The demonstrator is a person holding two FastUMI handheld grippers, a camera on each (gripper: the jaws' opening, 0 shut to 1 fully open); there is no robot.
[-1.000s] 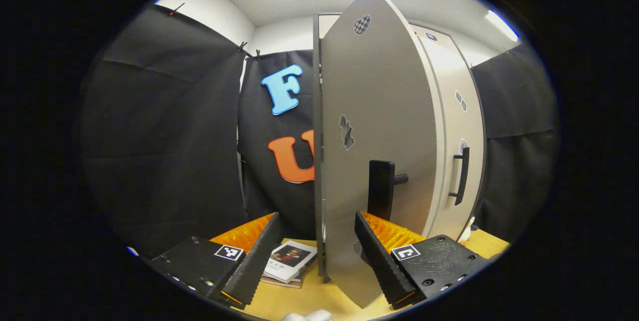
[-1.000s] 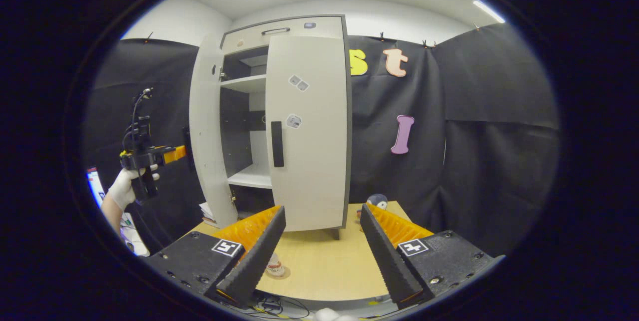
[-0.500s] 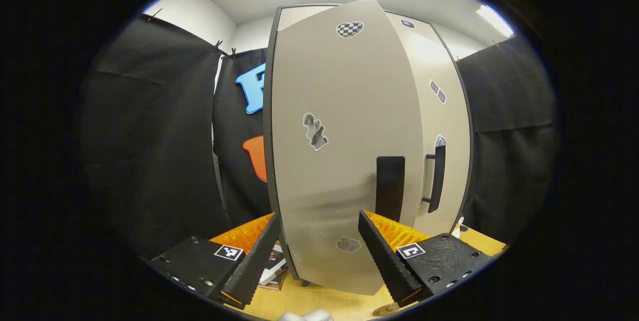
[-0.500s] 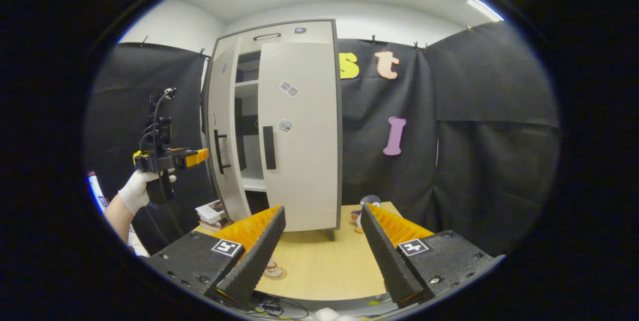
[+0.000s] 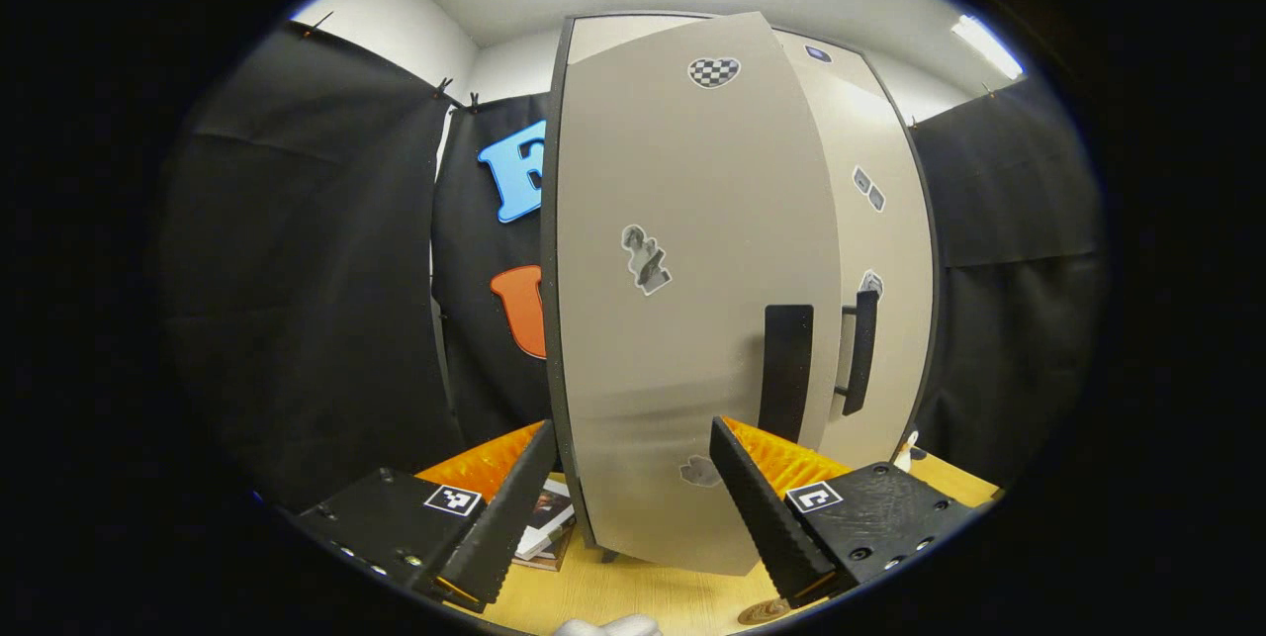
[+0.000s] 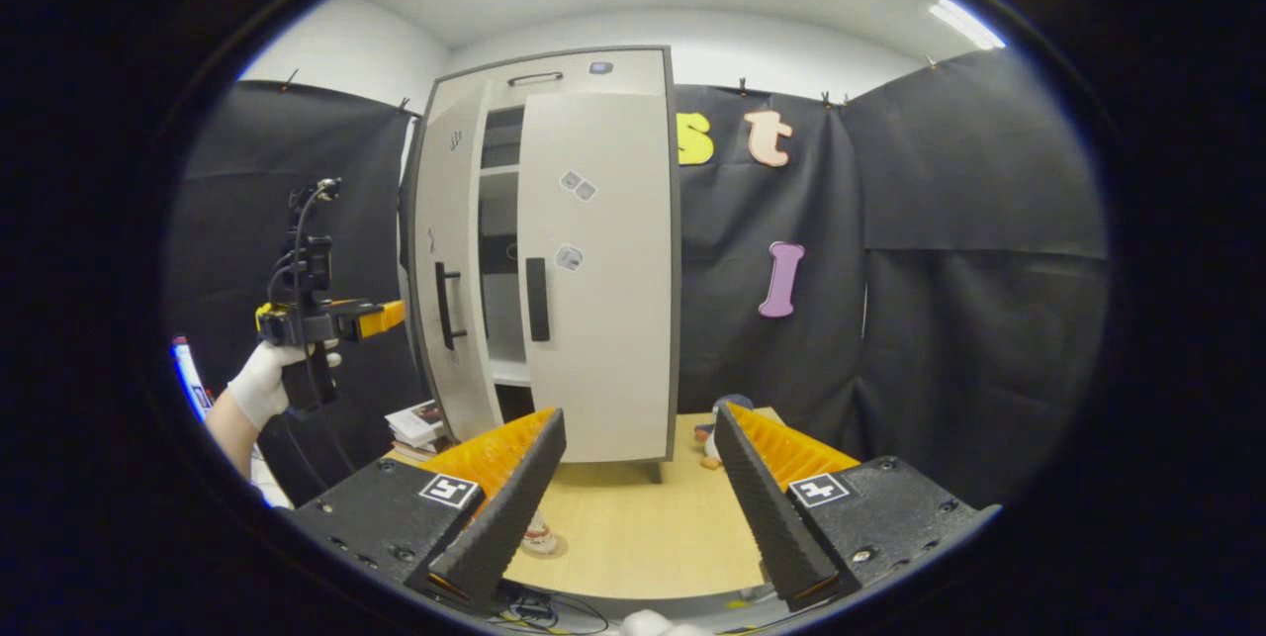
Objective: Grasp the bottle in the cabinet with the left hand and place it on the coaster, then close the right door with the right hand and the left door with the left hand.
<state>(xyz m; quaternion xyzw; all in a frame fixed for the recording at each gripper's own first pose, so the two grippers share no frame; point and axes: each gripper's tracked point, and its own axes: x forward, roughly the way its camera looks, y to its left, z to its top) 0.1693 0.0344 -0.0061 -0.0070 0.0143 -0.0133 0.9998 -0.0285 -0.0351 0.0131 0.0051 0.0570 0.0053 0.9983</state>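
In the left gripper view, the left gripper [image 5: 623, 507] hangs with its jaws spread wide and nothing between them, close in front of the cabinet's left door [image 5: 682, 319]. That door stands slightly ajar, its dark handle [image 5: 786, 371] just above the gripper's right-hand finger. Beyond it the right door [image 5: 885, 250] sits flush, with its own handle [image 5: 859, 352] close by. A small stack of books [image 5: 546, 522] lies on the wooden surface [image 5: 633, 591] at the cabinet's foot.

In the right gripper view, the right gripper [image 6: 633, 502] has its jaws spread and empty, well back from the cabinet [image 6: 554, 260]. A narrow gap between the two doors shows shelves inside. The bottle [image 6: 539, 532] stands on the coaster [image 6: 546, 547] on the surface, partly hidden behind the gripper's left-hand finger. At the left, a gloved hand [image 6: 265, 384] holds the other gripper near the left door. A small penguin toy [image 6: 714, 423] sits beside the cabinet's right corner.
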